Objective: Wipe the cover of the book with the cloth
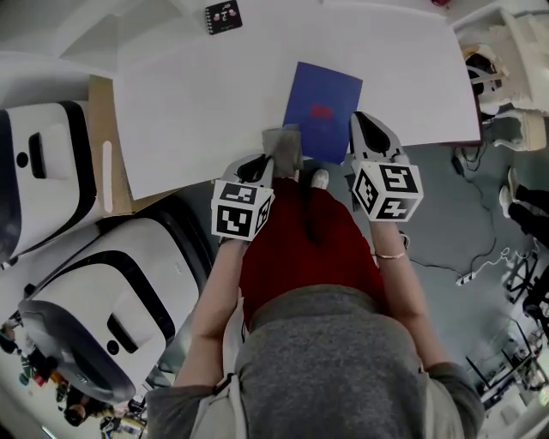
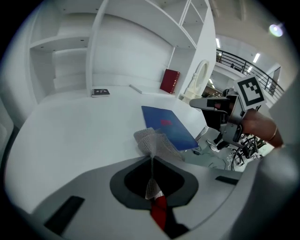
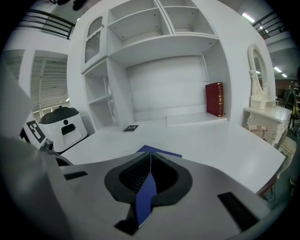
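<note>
A blue book with a red mark on its cover lies at the near edge of the white table. My right gripper is shut on the book's near right edge; in the right gripper view the blue book runs between the closed jaws. My left gripper is shut on a grey mesh cloth, which hangs at the book's near left corner. The left gripper view shows the cloth bunched ahead of the jaws, just left of the book.
A small black card lies far back on the table. A red book stands upright at the back by the shelves. White-and-black machines stand left of the table. Cables lie on the floor at right.
</note>
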The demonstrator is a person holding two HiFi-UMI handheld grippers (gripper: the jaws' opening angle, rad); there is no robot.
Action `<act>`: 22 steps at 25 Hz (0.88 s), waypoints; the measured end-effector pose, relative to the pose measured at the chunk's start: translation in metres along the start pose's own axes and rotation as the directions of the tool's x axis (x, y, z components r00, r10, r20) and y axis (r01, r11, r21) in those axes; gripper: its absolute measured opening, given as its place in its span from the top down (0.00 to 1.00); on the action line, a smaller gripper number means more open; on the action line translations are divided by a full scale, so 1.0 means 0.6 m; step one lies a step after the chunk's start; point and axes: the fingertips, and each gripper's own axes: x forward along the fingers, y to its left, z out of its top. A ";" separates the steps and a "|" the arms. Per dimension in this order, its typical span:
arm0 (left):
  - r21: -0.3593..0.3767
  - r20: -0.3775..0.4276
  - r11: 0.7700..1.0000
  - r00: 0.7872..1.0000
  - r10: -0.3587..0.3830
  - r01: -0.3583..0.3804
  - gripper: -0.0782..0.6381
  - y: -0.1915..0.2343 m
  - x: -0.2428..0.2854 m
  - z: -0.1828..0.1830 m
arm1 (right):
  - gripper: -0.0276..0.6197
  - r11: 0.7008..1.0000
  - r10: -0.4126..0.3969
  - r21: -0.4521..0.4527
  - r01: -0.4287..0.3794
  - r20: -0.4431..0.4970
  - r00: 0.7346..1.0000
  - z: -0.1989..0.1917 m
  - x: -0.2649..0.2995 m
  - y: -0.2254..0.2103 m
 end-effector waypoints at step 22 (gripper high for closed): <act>0.045 0.312 0.965 0.922 0.231 -0.257 0.86 0.072 -0.101 0.161 | 0.91 1.000 0.005 -0.019 -0.003 0.138 0.990 0.096 -0.024 0.000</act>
